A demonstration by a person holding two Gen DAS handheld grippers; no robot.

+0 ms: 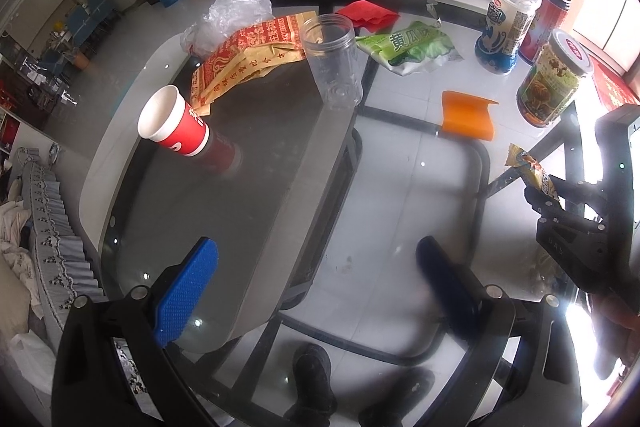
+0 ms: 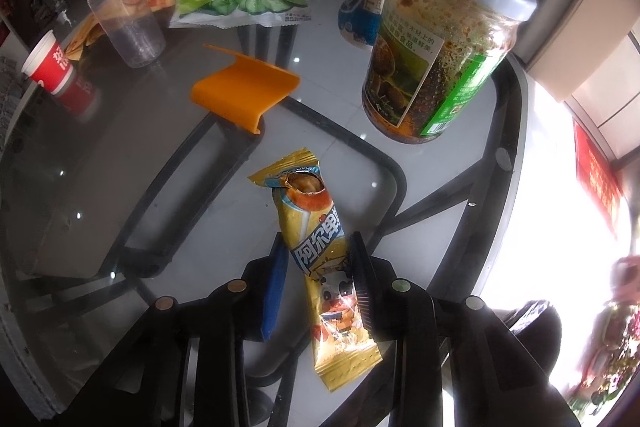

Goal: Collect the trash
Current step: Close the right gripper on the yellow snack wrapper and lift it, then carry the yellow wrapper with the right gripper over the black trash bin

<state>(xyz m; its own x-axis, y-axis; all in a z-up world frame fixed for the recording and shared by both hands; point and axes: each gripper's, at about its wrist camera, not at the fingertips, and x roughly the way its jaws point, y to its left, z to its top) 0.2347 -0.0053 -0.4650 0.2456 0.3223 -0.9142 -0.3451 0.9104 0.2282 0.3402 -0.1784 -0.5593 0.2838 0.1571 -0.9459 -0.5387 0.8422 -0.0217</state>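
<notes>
My right gripper [image 2: 318, 259] is shut on a torn yellow snack wrapper [image 2: 316, 227], held above the glass table [image 2: 100, 155]; the wrapper also shows in the left wrist view [image 1: 534, 171]. My left gripper [image 1: 320, 259] is open and empty above the table. Trash lies around: a red paper cup [image 1: 174, 125], a clear plastic jar [image 1: 334, 63], a green cucumber snack bag [image 1: 410, 47], a red-and-yellow paper bag [image 1: 248, 57], a clear plastic bag [image 1: 230, 13], a red napkin [image 1: 368, 13] and an orange plastic piece [image 1: 466, 117].
A dirty sauce jar with a grey lid [image 2: 440, 43], a plastic bottle [image 1: 510, 7] and a red can [image 1: 546, 21] stand at the table's right side. A sofa with a frilled cover [image 1: 44, 239] is on the left. Shoes [image 1: 314, 383] show through the glass.
</notes>
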